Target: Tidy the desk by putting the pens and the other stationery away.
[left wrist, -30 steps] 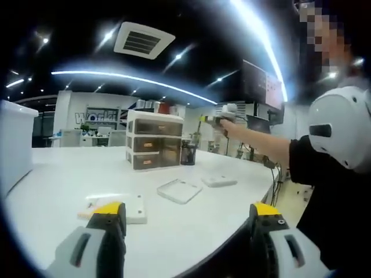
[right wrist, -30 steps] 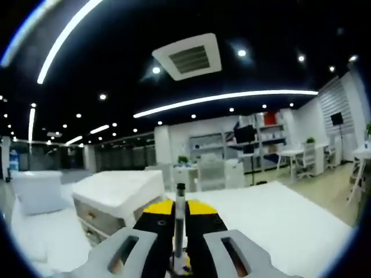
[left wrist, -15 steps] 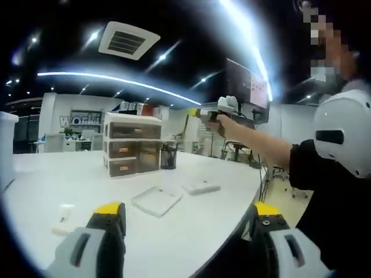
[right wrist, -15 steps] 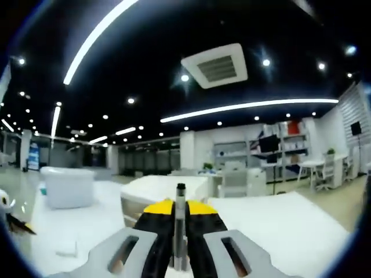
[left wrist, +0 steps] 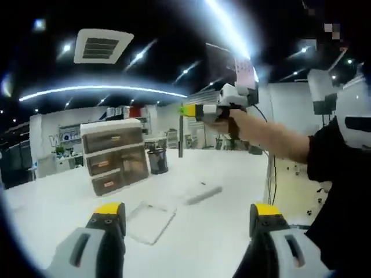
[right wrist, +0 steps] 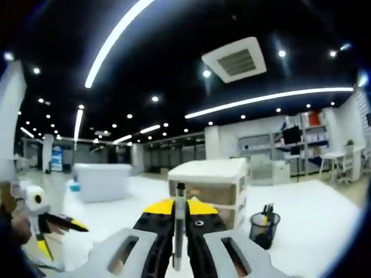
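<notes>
Pen (right wrist: 178,223) is the thing in hand at this moment: the right tongs (right wrist: 178,215) are pressed together on it, and it stands upright between their yellow tips, its dark cap above them. In the left gripper view the same right tongs (left wrist: 194,110) are seen from the side, high above the desk (left wrist: 220,220), with the thin pen (left wrist: 181,138) hanging down from them towards the desk surface.

The left tongs (left wrist: 186,223) are spread wide and pinch nothing; they hover low over the near edge of the desk.

As I judge it, the task is only partly done. A pen cup (right wrist: 263,229) stands on the desk just beside the drawer box (right wrist: 217,188), and some pens are already in it. The held pen is not yet put away; it is up in the air, on the near side of the pen cup (left wrist: 157,160). On the desk, nearer than the drawer box (left wrist: 113,155), lie a flat clear lid or tray (left wrist: 152,215) and a small flat grey object (left wrist: 203,194); I cannot tell exactly what they are, but they probably remain to be tidied.

The person's right forearm (left wrist: 272,138) is stretched out almost level, away from the body, holding the tongs high. Probably the next step is to lower the pen into the cup.
</notes>
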The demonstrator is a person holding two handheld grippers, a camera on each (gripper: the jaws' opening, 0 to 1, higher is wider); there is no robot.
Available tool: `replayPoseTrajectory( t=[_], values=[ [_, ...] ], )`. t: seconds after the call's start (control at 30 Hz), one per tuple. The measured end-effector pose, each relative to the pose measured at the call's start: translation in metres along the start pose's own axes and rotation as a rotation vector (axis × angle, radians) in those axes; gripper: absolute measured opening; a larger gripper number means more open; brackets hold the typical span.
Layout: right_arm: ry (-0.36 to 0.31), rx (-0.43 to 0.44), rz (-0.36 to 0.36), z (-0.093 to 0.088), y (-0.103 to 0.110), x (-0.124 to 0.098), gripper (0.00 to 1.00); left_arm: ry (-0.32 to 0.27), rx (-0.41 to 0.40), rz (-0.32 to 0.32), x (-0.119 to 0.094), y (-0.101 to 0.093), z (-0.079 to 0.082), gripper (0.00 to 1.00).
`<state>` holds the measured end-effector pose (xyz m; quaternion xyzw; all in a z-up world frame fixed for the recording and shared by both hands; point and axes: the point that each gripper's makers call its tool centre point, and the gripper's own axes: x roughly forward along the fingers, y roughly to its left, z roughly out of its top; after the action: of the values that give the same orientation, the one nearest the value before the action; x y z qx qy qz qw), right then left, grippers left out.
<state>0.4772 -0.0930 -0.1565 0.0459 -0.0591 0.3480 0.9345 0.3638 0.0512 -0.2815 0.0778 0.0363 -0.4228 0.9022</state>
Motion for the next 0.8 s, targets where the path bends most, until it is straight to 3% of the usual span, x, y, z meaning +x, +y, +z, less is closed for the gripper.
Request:
replayPoseTrajectory(
  t=[0.1,0.23,0.33,0.47,0.8],
  values=[
    [-0.004,-0.004,0.043,-0.003,0.024,-0.004,0.05,-0.051,-0.060,-0.039,0.012,-0.006,0.011,0.86],
    [-0.006,0.005,0.107,-0.011,0.059,-0.011,0.05,-0.068,-0.062,-0.059,0.026,-0.010,0.018,0.85],
    [-0.010,0.005,0.137,-0.014,0.079,-0.015,0.05,-0.102,-0.139,-0.122,0.034,-0.020,0.023,0.84],
    [-0.021,0.024,0.178,-0.014,0.101,-0.021,0.05,-0.094,-0.105,-0.105,0.043,-0.023,0.020,0.79],
    [0.003,0.063,0.242,-0.025,0.135,-0.028,0.05,-0.121,-0.087,-0.164,0.047,-0.038,0.019,0.59]
  ],
)
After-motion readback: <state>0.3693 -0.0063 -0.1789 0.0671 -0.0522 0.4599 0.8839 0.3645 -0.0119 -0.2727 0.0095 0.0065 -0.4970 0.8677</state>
